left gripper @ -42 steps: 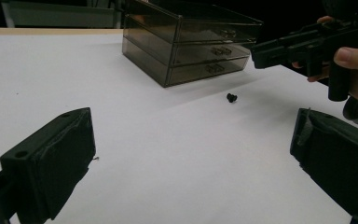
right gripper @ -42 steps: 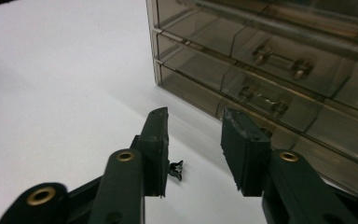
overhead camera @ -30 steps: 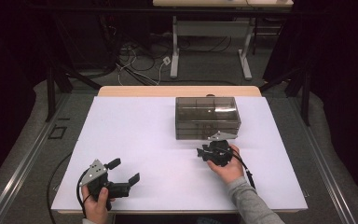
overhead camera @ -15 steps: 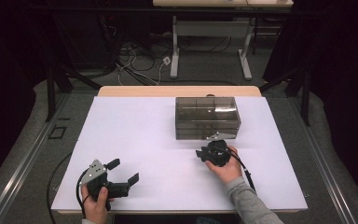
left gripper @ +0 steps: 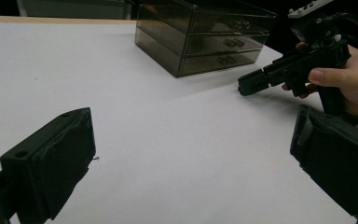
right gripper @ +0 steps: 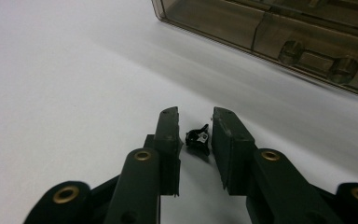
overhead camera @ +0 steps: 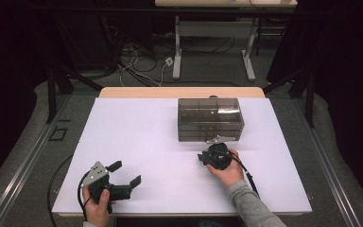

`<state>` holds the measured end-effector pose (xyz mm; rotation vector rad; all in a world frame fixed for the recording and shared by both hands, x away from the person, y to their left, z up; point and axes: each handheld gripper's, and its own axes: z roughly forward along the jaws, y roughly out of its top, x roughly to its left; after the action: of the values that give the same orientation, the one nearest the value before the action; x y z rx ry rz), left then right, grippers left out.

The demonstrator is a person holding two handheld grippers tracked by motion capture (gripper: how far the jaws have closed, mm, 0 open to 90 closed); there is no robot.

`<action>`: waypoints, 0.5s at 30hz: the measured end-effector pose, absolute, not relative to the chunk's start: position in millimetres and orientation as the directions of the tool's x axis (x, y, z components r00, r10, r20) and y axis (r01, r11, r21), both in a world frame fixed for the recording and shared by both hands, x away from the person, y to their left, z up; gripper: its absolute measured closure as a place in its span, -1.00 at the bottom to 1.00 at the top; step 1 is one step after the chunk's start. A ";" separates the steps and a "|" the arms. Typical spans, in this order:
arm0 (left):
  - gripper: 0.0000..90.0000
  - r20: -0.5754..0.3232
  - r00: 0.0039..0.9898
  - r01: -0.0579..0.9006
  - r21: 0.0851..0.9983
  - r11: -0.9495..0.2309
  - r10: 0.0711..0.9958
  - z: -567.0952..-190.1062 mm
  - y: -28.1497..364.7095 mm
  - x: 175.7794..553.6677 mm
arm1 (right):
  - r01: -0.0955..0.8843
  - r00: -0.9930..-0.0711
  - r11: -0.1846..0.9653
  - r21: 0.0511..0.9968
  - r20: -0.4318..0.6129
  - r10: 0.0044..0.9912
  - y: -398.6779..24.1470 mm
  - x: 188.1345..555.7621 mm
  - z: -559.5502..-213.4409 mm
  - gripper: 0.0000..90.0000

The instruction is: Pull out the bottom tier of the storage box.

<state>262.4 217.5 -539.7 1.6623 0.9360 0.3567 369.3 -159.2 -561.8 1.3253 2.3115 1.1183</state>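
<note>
Black small clip [right gripper: 198, 138] on white table [overhead camera: 146, 137], lying between narrowly parted jaws of right gripper [right gripper: 195, 126], untouched; smoky plastic drawer unit [overhead camera: 210, 119] just beyond; left gripper [overhead camera: 125, 174] at near-left edge, jaws wide apart, empty

Floor: grey carpet [overhead camera: 38, 113], tangled cables [overhead camera: 137, 71] on it.
Furniture: white-legged desk [overhead camera: 212, 47] behind the white-topped table [overhead camera: 137, 137].
Surroundings: dark curtains [overhead camera: 345, 85] on both sides.

Along the far edge of my white table [overhead camera: 137, 137] runs a bare wooden strip [overhead camera: 179, 92]. Beyond it, loose cables [overhead camera: 137, 66] lie on the floor beside a white desk frame [overhead camera: 177, 56]. Black curtains [overhead camera: 340, 71] hang at the right.
</note>
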 end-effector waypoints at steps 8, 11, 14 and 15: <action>-0.99 -0.231 0.640 0.391 0.919 -0.051 0.733 -540.1 217.5 262.8 | 0.629 -0.554 0.289 0.722 0.156 0.818 -158.5 368.8 -562.1 0.74; -0.99 -0.238 0.637 0.395 0.918 -0.046 0.733 -540.5 217.2 262.8 | 0.628 -0.555 0.289 0.723 0.155 0.818 -158.5 368.9 -562.2 0.75; -0.99 -0.238 0.637 0.395 0.917 -0.045 0.733 -540.5 217.1 262.8 | 0.626 -0.557 0.290 0.724 0.154 0.816 -158.3 368.9 -562.4 0.76; -0.99 -0.238 0.638 0.395 0.918 -0.046 0.732 -540.6 217.1 262.8 | 0.626 -0.557 0.289 0.724 0.157 0.815 -158.2 368.7 -562.3 0.76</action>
<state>262.8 217.1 -540.6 1.6648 0.9372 0.3518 368.7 -158.2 -562.3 1.3259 2.3150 1.1273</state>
